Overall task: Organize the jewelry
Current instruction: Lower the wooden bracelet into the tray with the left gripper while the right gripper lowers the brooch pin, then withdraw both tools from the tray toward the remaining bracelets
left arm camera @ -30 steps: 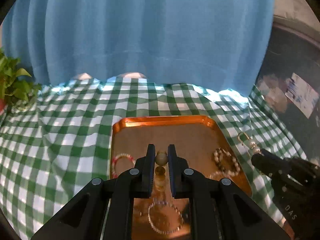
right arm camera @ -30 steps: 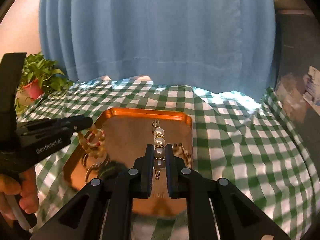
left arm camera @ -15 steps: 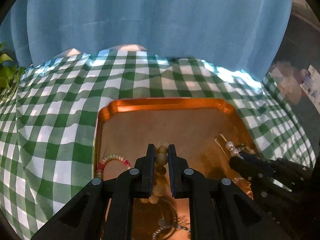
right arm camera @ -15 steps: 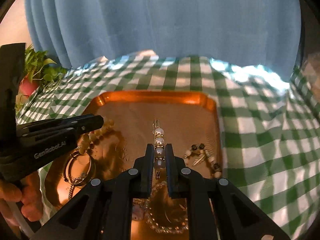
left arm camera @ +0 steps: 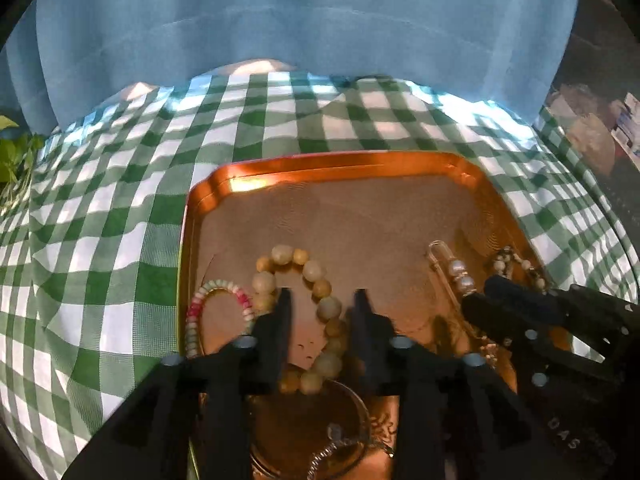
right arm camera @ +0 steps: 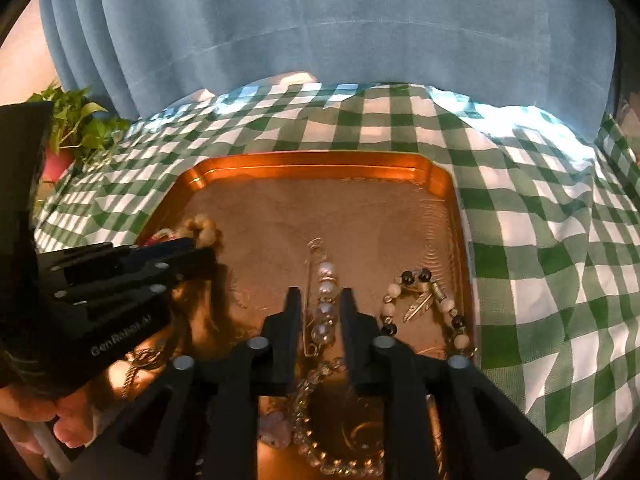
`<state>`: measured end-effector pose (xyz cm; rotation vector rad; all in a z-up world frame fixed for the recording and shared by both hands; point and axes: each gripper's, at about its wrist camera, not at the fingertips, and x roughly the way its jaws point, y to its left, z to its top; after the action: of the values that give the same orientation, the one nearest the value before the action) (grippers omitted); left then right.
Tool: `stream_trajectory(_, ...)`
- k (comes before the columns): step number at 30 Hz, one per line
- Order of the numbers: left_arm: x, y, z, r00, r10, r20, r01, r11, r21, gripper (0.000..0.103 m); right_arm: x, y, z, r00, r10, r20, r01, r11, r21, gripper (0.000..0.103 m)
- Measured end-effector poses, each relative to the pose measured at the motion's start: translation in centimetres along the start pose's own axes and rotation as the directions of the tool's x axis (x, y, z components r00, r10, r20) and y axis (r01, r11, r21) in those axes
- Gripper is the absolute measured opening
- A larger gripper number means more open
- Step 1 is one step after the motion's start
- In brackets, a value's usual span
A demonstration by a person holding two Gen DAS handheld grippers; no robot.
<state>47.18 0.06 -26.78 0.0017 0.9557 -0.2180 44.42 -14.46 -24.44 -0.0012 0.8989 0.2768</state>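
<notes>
A copper tray (left arm camera: 340, 166) (right arm camera: 320, 160) lies on the green checked cloth. My left gripper (left arm camera: 322, 300) is open low over the tray, and a yellow-green bead bracelet (left arm camera: 316, 276) lies on the tray between its fingers. A pink and white bead bracelet (left arm camera: 218, 292) lies to its left. My right gripper (right arm camera: 320, 298) is open, and a pearl pin (right arm camera: 326, 292) lies on the tray between its fingers. The pearl pin shows in the left wrist view (left arm camera: 456, 270) too. A black and white bead bracelet with a feather charm (right arm camera: 420, 300) lies at the tray's right side.
A clear bead bracelet (right arm camera: 340, 456) and rings lie at the tray's near end. A potted plant (right arm camera: 68, 136) stands at the far left. A blue curtain (right arm camera: 320, 20) hangs behind the table. The checked cloth (right arm camera: 540, 240) spreads right of the tray.
Both grippers have come down to the tray and opened. The yellow-green bracelet and the pearl pin, held before, now lie on the tray.
</notes>
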Motion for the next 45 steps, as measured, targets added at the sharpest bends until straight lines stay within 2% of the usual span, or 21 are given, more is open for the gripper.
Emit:
stream_trajectory(1,-0.6,-0.2,0.0,1.0,0.0,0.017,0.0,1.0,0.002,0.058,-0.2,0.1,0.0,1.0,-0.005,0.001,0.005,1.0,-0.004,0.025)
stream_trajectory(2,-1.3,-0.4,-0.1,0.999,0.013,0.037,-0.014,1.0,0.003,0.067,-0.4,0.1,-0.1,1.0,-0.013,0.006,0.013,1.0,-0.005,0.029)
stream_trajectory(3,-1.7,-0.4,-0.1,0.998,0.03,0.051,-0.03,1.0,0.004,0.071,-0.6,0.1,-0.1,1.0,-0.015,0.011,0.015,1.0,-0.005,0.035)
stream_trajectory(5,-3.1,-0.5,-0.3,0.995,0.056,0.085,-0.056,0.998,-0.004,0.075,-1.3,-0.1,-0.1,1.0,-0.005,0.027,0.005,1.0,0.01,0.039)
stream_trajectory(7,-4.1,-0.2,-0.5,0.995,0.046,0.093,-0.043,0.998,-0.034,0.077,-2.3,-0.3,-0.2,0.999,-0.001,0.046,0.0,1.0,0.024,0.048)
stream_trajectory(11,-7.6,-0.6,-1.7,0.99,0.025,0.136,-0.017,0.998,-0.063,0.084,-4.5,-0.3,-0.8,0.997,0.02,0.077,-0.022,1.0,0.022,0.052)
stream_trajectory(14,-11.7,-2.4,-3.9,0.974,0.071,0.217,-0.067,0.997,-0.026,0.095,-7.1,0.3,-2.5,0.994,0.017,0.112,-0.015,1.0,-0.018,0.062)
stream_trajectory(15,-13.1,-2.9,-4.8,0.966,0.088,0.243,-0.086,0.996,-0.018,0.099,-7.9,0.5,-3.1,0.992,0.007,0.123,-0.004,1.0,-0.024,0.069)
stream_trajectory(17,-15.1,-3.7,-6.2,0.958,0.105,0.266,-0.106,0.994,-0.011,0.1,-9.8,0.9,-4.6,0.99,-0.021,0.139,0.023,1.0,-0.016,0.071)
stream_trajectory(20,-18.2,-4.4,-8.6,0.958,0.105,0.266,-0.101,0.995,-0.026,0.101,-12.4,1.7,-6.6,0.988,-0.008,0.153,0.009,1.0,-0.005,0.076)
stream_trajectory(26,-23.7,-4.5,-13.5,0.975,0.05,0.218,-0.021,0.991,-0.134,0.101,-19.4,3.7,-11.5,0.982,0.031,0.188,-0.038,0.999,0.029,0.083)
stream_trajectory(27,-24.9,-4.9,-14.4,0.974,0.049,0.22,-0.02,0.991,-0.13,0.101,-20.4,4.0,-12.2,0.98,0.016,0.196,-0.021,0.999,0.024,0.086)
stream_trajectory(30,-27.7,-6.0,-16.0,0.972,0.05,0.228,-0.028,0.995,-0.095,0.101,-24.0,5.6,-14.0,0.969,-0.062,0.24,0.067,0.998,-0.014,0.087)
stream_trajectory(32,-29.1,-6.6,-16.5,0.97,0.048,0.24,-0.031,0.997,-0.071,0.101,-26.2,6.3,-14.8,0.96,-0.06,0.272,0.071,0.997,-0.03,0.087)
stream_trajectory(35,-31.2,-7.7,-17.1,0.961,0.083,0.262,-0.076,0.996,-0.036,0.101,-28.8,7.0,-15.5,0.952,-0.039,0.303,0.056,0.997,-0.047,0.087)
stream_trajectory(39,-31.7,-8.4,-17.2,0.954,0.113,0.279,-0.118,0.993,0.001,0.101,-30.0,7.7,-16.0,0.947,-0.052,0.318,0.081,0.994,-0.076,0.087)
stream_trajectory(42,-30.5,-8.2,-17.2,0.961,0.085,0.264,-0.089,0.996,0.004,0.101,-29.6,7.4,-16.2,0.949,-0.036,0.314,0.065,0.995,-0.08,0.087)
stream_trajectory(44,-29.2,-7.6,-17.4,0.963,0.07,0.26,-0.07,0.998,-0.009,0.101,-28.8,7.0,-16.5,0.95,0.009,0.313,0.02,0.996,-0.088,0.085)
stream_trajectory(45,-27.9,-7.1,-17.5,0.97,0.047,0.24,-0.046,0.999,-0.01,0.101,-28.1,6.6,-16.6,0.95,0.026,0.311,0.001,0.996,-0.087,0.083)
